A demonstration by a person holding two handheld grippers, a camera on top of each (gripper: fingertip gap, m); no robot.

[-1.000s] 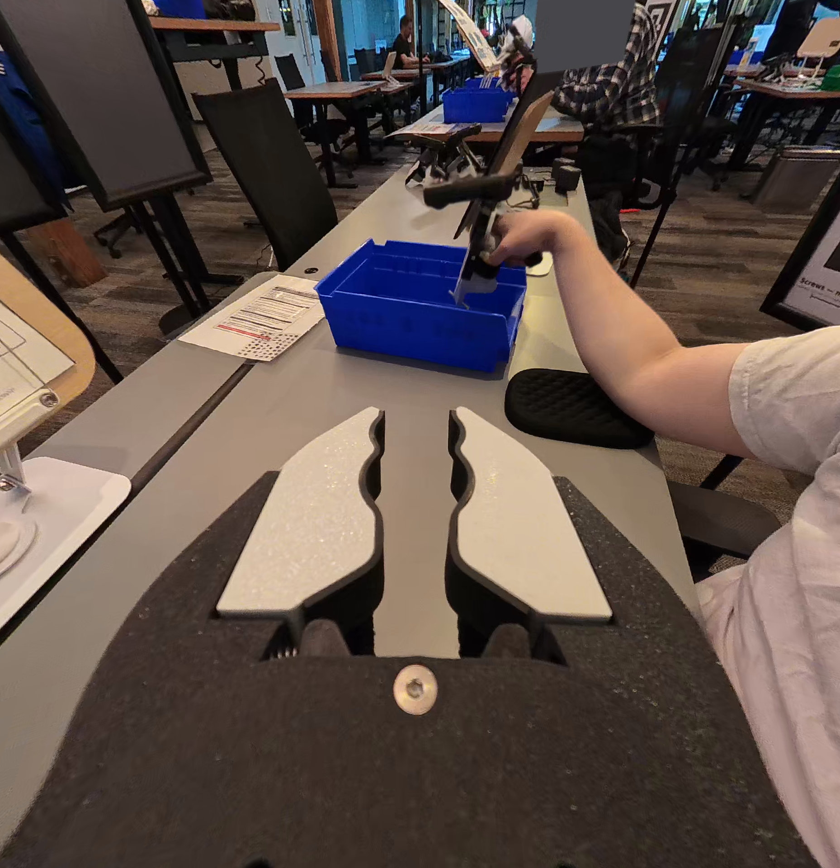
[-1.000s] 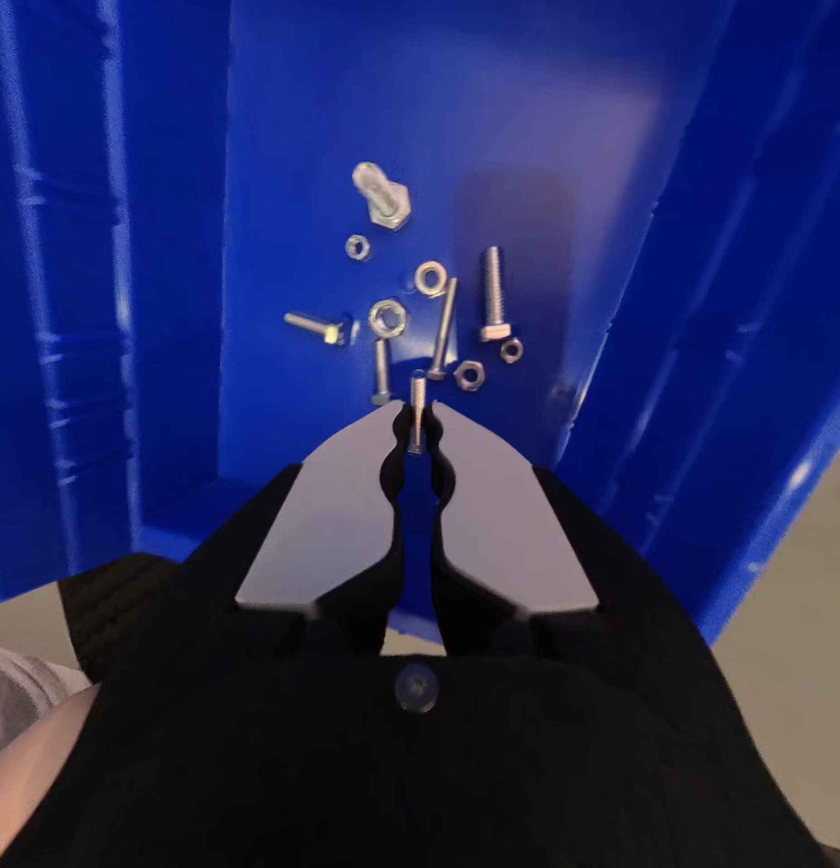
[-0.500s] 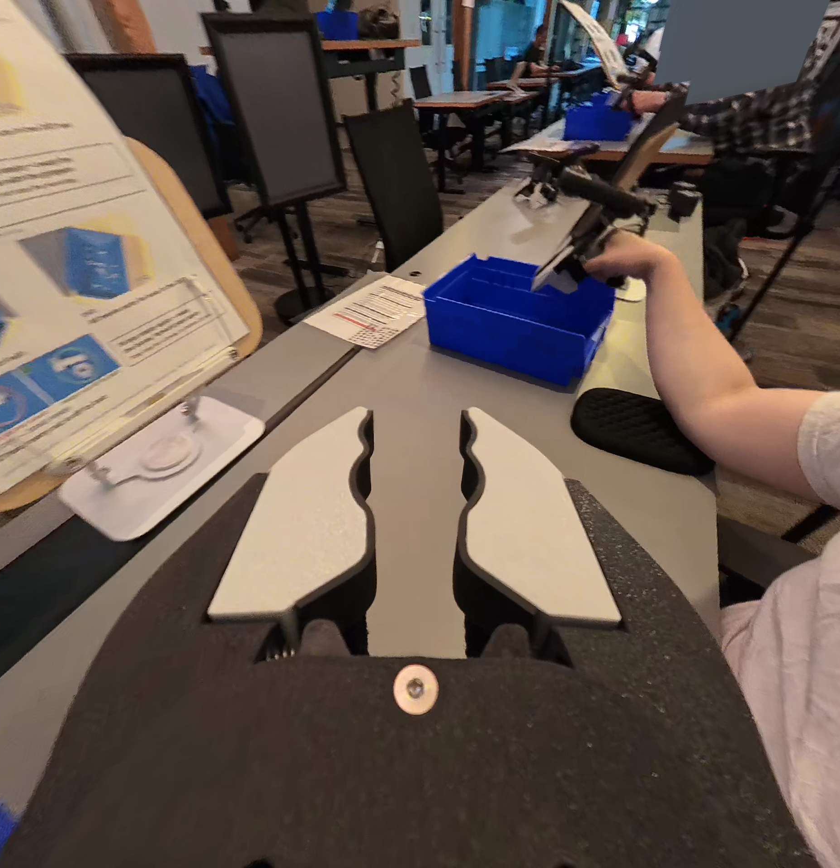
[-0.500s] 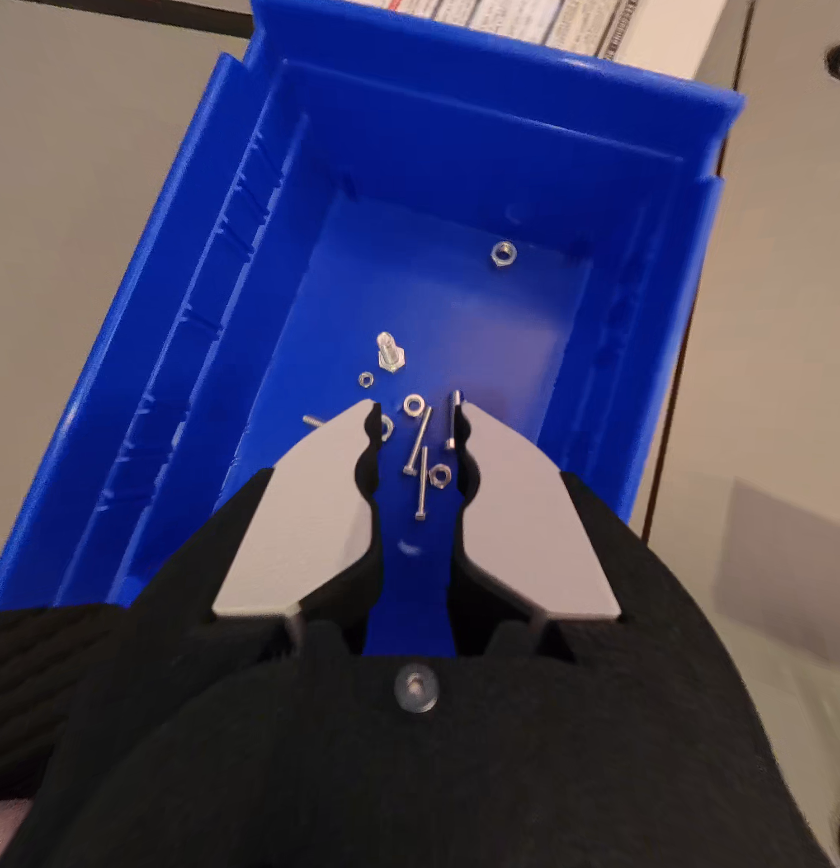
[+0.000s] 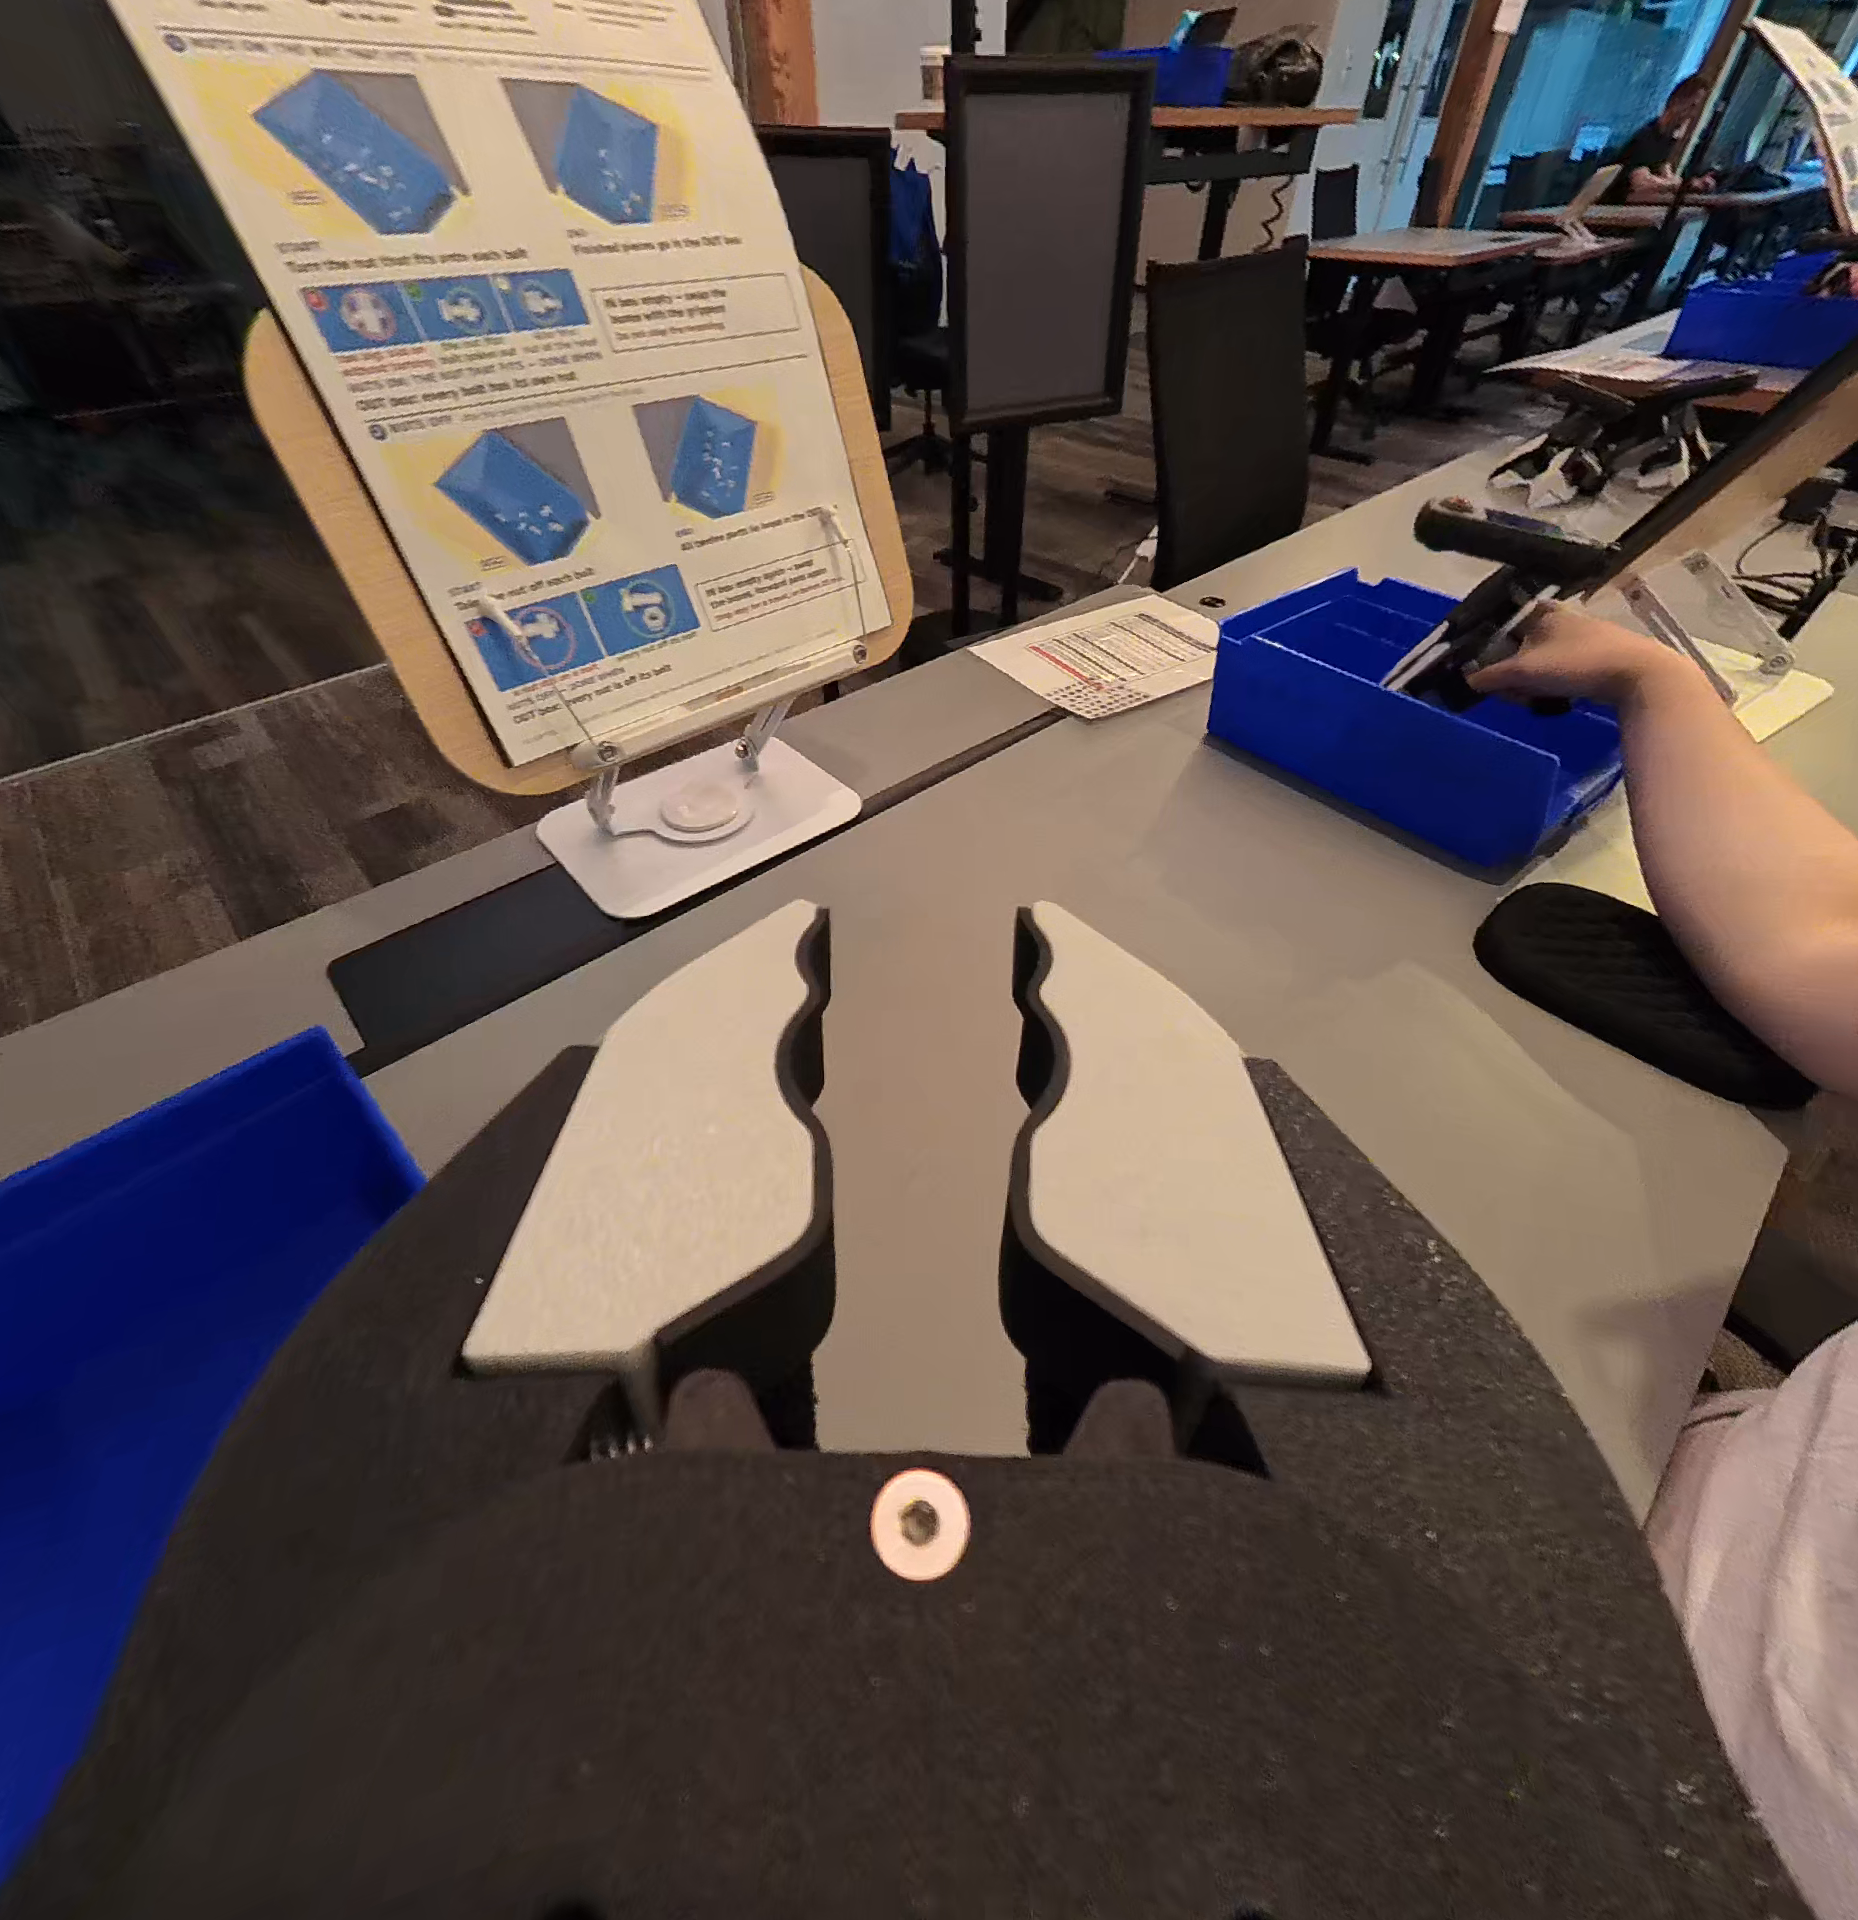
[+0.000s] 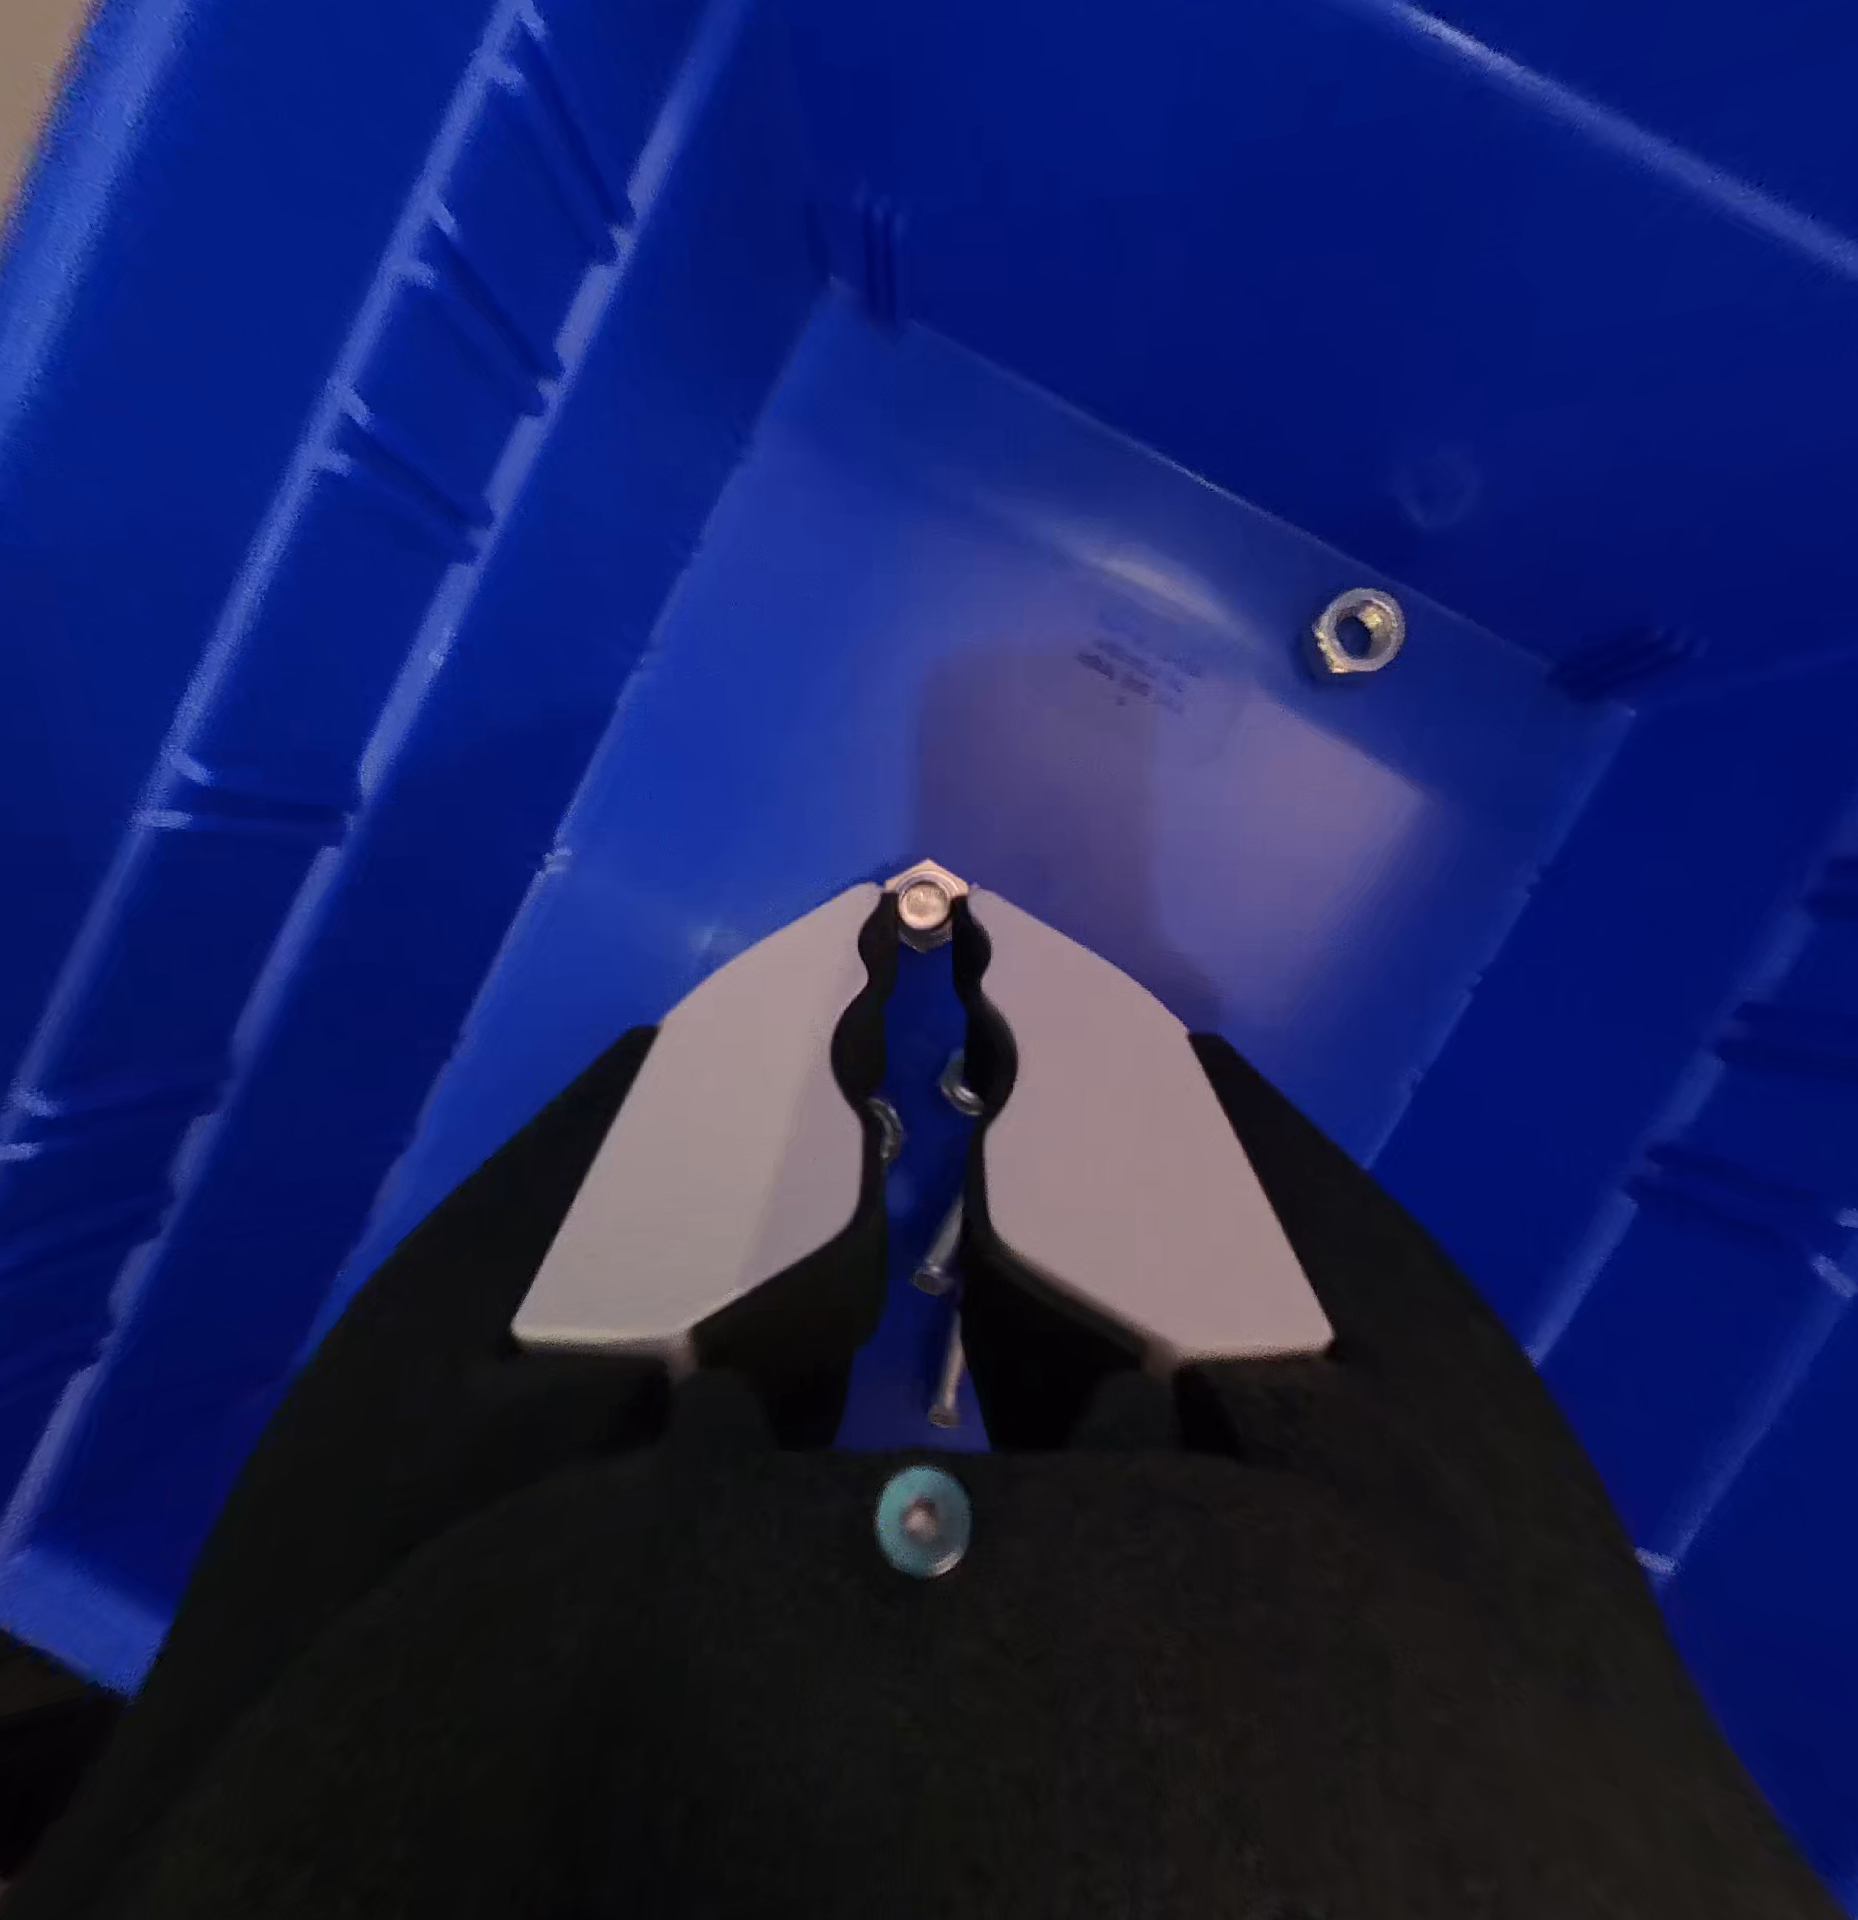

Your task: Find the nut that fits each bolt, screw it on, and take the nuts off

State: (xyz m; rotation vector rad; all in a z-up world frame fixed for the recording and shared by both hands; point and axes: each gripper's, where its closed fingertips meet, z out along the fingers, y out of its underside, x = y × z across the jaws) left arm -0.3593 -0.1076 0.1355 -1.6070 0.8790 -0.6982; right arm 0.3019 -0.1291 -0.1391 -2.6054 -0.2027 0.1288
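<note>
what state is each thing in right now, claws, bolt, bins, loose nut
left claw: open, empty, over the table
right claw: shut on the bolt, inside the blue bin
bolt: pinched at the claw tips, end-on to the camera
blue bin: open-topped, loose hardware on its floor
loose nut: lying free near the bin's far corner
second blue bin: by the left claw, contents hidden

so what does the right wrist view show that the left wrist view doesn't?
Right wrist only: the inside of the blue bin, with the right gripper shut on a hex-headed bolt at its tips, a lone nut near the far corner, and more bolts and nuts partly hidden beneath the fingers.

Left wrist only: the left gripper open and empty over the grey table, an instruction board on a stand, a second blue bin at lower left, and a black wrist pad.

Both: the blue bin and the right gripper reaching into it.
</note>
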